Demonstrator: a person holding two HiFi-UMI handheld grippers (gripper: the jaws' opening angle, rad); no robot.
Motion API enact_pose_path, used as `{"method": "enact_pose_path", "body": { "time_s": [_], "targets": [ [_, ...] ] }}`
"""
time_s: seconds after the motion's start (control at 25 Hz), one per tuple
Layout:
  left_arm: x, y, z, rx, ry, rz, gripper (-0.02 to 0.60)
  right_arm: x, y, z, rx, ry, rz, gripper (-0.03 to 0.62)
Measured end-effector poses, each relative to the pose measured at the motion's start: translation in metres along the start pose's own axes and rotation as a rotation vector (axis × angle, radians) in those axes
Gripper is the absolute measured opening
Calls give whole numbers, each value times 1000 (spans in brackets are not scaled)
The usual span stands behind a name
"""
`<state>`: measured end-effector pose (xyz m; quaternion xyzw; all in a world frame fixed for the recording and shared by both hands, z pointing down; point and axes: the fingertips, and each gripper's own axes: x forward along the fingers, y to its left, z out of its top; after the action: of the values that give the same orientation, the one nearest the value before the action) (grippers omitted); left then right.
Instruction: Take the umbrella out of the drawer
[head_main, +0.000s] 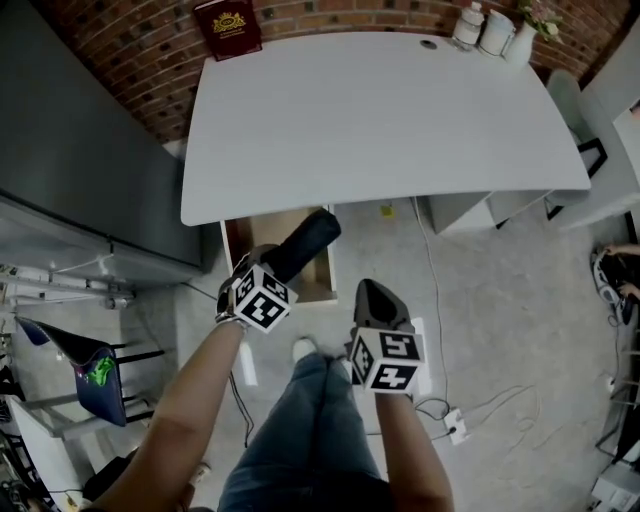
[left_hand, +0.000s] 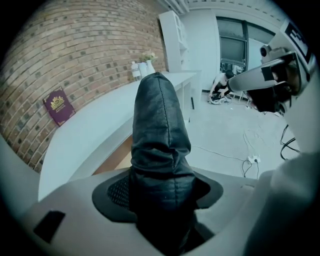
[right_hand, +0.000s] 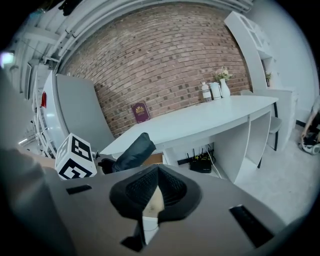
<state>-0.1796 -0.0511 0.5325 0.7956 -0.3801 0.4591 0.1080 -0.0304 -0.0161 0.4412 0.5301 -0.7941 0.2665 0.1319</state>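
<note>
The left gripper (head_main: 270, 264) is clamped on a black sleeved umbrella (head_main: 306, 242), held above the open drawer (head_main: 318, 280), its tip near the front edge of the white desk (head_main: 380, 120). Only the head view shows the drawer. The right gripper view alone shows a router (right_hand: 202, 163) under the desk, and the right gripper (right_hand: 157, 192) with jaws together and empty. The left gripper view takes in a person (left_hand: 220, 86) crouched across the room. The umbrella's lower end is buried between the jaws, and the desk edge and the umbrella cover most of the drawer's inside. Bare grey floor (head_main: 500, 300) lies open to the right.
</note>
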Motion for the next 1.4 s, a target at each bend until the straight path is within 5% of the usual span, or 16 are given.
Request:
{"method": "enact_pose_path", "body": {
  "time_s": [0.24,0.72,0.92,1.12,1.4],
  "targets": [
    [-36,2,24,-34,-46,7,262,-16,17,40,-185,11,58,-8],
    [-126,24,77,-118,-220,63,264,-58,54,123,-272,-104,148,-9],
    [-162,32,100,-157,-310,99,264,-83,75,148,-387,-122,207,-9],
    [-203,40,120,-207,-412,130,264,-102,100,179,-486,-180,177,-9],
    [-254,45,146,-225,-547,173,264,-120,114,218,-460,-297,158,-9]
  ]
}}
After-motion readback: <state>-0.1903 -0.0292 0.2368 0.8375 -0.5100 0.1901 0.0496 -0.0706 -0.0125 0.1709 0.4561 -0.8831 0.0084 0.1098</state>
